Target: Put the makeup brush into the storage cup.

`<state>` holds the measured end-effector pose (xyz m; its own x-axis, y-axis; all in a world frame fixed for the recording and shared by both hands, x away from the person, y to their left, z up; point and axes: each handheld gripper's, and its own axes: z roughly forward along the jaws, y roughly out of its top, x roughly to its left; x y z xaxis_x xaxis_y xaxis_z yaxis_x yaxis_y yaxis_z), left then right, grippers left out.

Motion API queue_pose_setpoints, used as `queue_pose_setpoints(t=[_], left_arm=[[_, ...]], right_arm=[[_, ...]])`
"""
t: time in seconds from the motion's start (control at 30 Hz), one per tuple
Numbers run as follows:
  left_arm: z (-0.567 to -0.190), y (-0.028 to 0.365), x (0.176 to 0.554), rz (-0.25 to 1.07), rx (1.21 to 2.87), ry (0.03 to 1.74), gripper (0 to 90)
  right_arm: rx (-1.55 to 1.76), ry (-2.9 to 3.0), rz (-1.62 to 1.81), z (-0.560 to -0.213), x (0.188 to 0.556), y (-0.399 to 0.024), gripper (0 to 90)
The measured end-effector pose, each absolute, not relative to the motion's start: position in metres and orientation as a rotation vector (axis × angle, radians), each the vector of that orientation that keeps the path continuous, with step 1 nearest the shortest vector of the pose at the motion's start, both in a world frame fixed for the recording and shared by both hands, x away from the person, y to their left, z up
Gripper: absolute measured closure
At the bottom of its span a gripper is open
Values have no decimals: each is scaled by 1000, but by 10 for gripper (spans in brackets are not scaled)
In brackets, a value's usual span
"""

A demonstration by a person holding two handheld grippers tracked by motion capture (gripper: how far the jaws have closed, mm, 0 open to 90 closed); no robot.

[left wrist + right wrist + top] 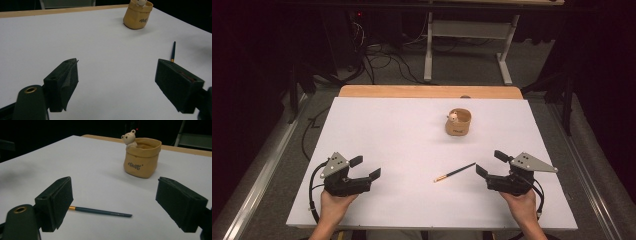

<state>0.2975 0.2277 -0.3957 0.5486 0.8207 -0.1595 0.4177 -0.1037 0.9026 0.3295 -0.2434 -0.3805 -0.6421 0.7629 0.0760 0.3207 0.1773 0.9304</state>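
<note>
A tan pouch-like holder [458,123] with a small white bear figure [453,117] on its rim stands upright on the white table top [412,135], right of centre. A dark pencil with a gold end [455,172] lies flat nearer the front. My right gripper [488,163] is open just right of the pencil, nothing between its jaws. My left gripper [365,168] is open at the front left, well away from both. In the right gripper view the pencil [100,211] lies ahead between the jaws, the holder [142,157] beyond. The left gripper view shows the holder [137,14] far off and the pencil [173,51].
A wooden strip [430,91] runs along the table's far edge. Beyond it stand a white metal frame [467,45] and loose cables [382,60] on the floor. A metal rail [267,155] runs along the left side.
</note>
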Motion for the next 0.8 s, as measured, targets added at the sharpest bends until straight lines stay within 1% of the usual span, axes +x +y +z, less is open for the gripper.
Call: queue_pose_setpoints(t=[0.37,0.8], left_arm=[[-396,228,297,469,1721,1041,190],[-396,228,297,463,1724,1036,188]], right_arm=[[988,2072,1507,-375,336,-226,159],[937,2128,1520,-369,348,-194,159]])
